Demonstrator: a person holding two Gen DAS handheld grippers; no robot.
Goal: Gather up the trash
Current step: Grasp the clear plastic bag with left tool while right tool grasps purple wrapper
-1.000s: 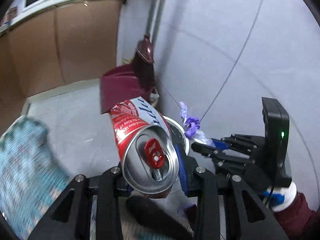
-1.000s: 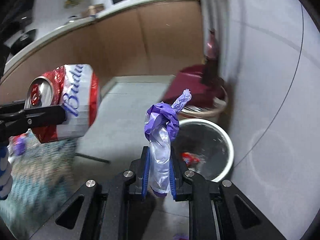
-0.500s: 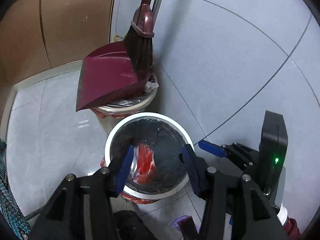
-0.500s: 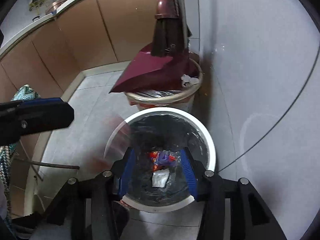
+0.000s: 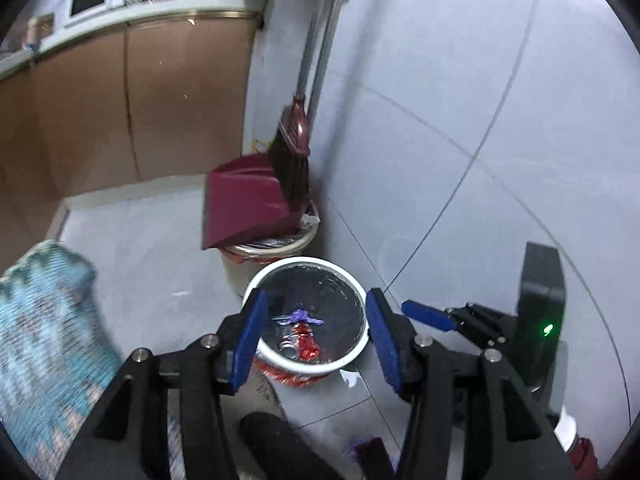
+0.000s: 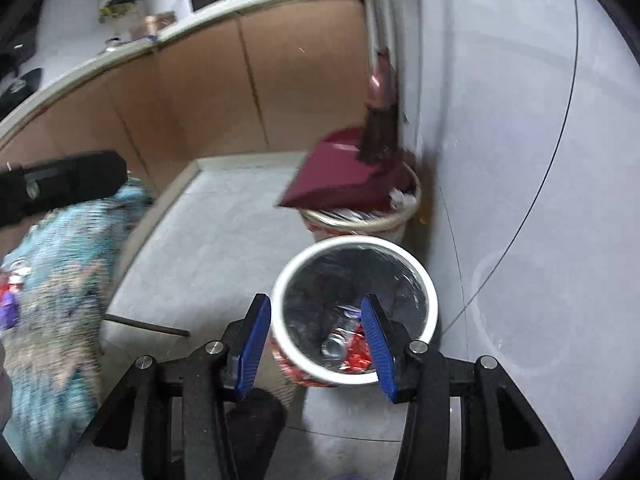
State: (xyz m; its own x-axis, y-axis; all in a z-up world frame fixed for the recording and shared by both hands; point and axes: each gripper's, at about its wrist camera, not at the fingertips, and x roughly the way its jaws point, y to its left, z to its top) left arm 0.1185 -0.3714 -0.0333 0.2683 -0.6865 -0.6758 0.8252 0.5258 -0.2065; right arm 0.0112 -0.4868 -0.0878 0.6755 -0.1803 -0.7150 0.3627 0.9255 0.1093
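A white-rimmed trash bin (image 5: 276, 356) with a dark liner stands on the floor by the wall. Inside lie a red beer can (image 5: 302, 342) and a purple knotted bag (image 5: 298, 316). My left gripper (image 5: 316, 340) is open and empty above the bin's near rim. In the right wrist view the same bin (image 6: 430, 292) holds the can (image 6: 340, 344). My right gripper (image 6: 316, 340) is open and empty over the bin's near side. The right gripper also shows in the left wrist view (image 5: 436, 318).
A second bin (image 5: 308, 236) behind carries a maroon dustpan (image 5: 248, 204) and a broom (image 5: 294, 160) leaning on the grey tiled wall. Brown cabinets (image 5: 100, 112) line the back. A blue patterned cloth (image 5: 44, 328) lies at the left, with small trash (image 6: 10, 292) on it.
Both grippers let go of their trash: the can and the purple bag dropped into the bin. Both grippers have since pulled back and tilted up from the bin.
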